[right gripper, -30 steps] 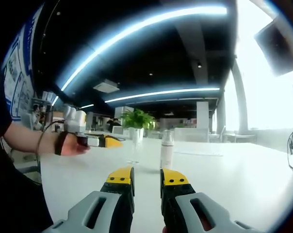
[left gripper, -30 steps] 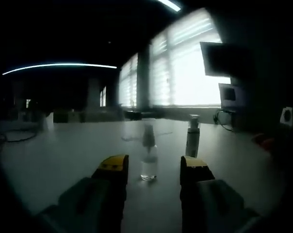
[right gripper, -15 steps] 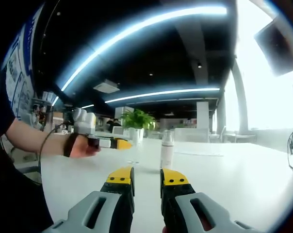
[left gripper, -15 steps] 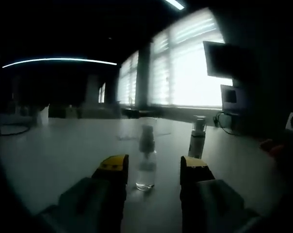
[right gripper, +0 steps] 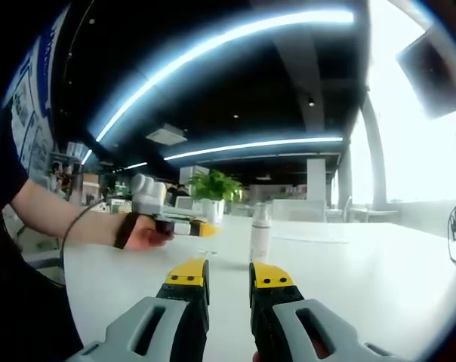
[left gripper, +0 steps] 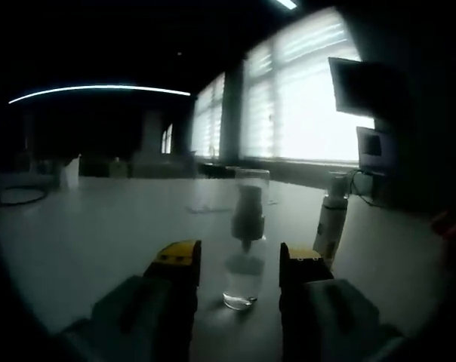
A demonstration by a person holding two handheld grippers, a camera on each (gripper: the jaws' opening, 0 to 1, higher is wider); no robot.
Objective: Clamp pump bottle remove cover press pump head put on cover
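**Inspector:** Pump bottle, small, clear plastic, with a transparent cover over its pump head (left gripper: 245, 245), stands upright on the pale table (left gripper: 84, 234), just ahead of the left gripper (left gripper: 235, 264) and roughly centred on the gap between its yellow-tipped jaws. Those jaws stand apart, not touching the bottle. A second, white opaque bottle (left gripper: 331, 224) stands further off to one side.

**Supervisor:** And the right gripper?

**Inspector:** Right gripper (right gripper: 219, 280) rests low over the table, jaws close together with a narrow gap, holding nothing. The white bottle (right gripper: 260, 231) stands upright ahead of it. The person's hand (right gripper: 149, 232) carries the left gripper in from the side.

**Supervisor:** Step in hand?

**Inspector:** Clamping, in my judgement, not yet done. Recommend advancing the left gripper level until the bottle's lower body sits between the pads, then closing on the body, below the cover. Keep the approach straight; a light, narrow bottle will likely tip if one jaw touches first.
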